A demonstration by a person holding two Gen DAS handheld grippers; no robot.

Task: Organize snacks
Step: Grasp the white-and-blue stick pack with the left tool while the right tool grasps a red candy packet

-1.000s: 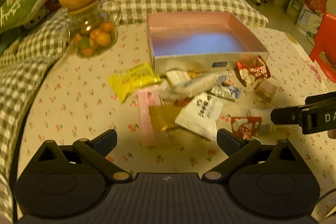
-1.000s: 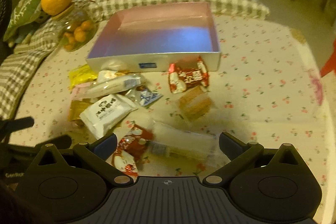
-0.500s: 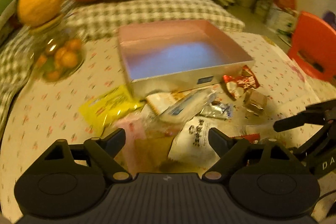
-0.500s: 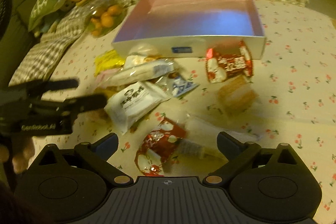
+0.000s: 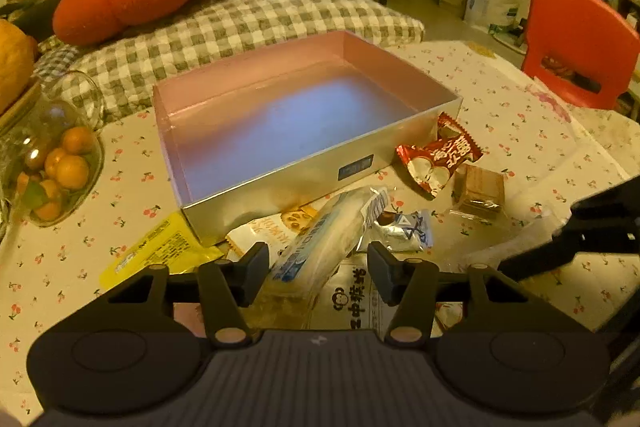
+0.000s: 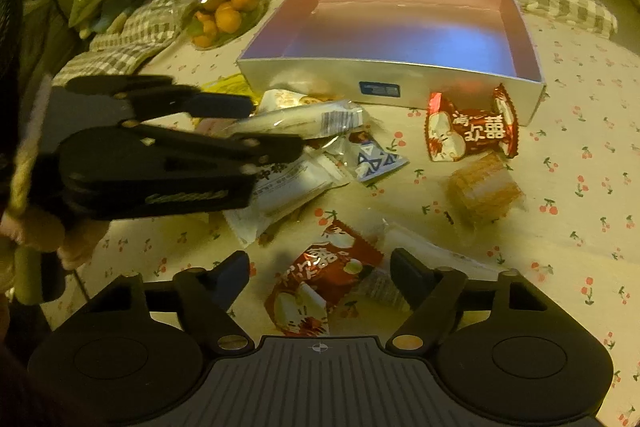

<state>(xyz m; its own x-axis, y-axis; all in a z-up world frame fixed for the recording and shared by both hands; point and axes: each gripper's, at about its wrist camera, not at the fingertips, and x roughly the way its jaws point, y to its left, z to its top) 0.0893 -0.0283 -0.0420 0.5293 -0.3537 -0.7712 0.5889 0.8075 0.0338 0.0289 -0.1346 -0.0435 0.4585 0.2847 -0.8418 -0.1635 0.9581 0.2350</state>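
An empty box (image 5: 320, 167), pink inside and silver outside, stands on the cherry-print cloth, with loose snacks heaped in front of it. My left gripper (image 5: 318, 269) is low over the heap. Its jaws are closing around a long clear-and-blue packet (image 5: 328, 239), and the pads stand a little off it. In the right wrist view that gripper (image 6: 274, 126) straddles the same packet (image 6: 304, 119). My right gripper (image 6: 320, 267) is closing over a red packet (image 6: 320, 279) lying between its fingers, with gaps at both pads.
Near the box lie another red packet (image 6: 472, 131), a brown wafer block (image 6: 480, 191), a blue-triangle foil (image 6: 372, 157), a white packet (image 5: 352, 303) and a yellow one (image 5: 156, 255). A glass jar of small oranges (image 5: 52, 167) is at the left. A red chair (image 5: 580, 39) is at the right.
Both grippers came down and forward onto the snack heap and their jaws narrowed. The left now brackets the long packet and the right brackets the red one.
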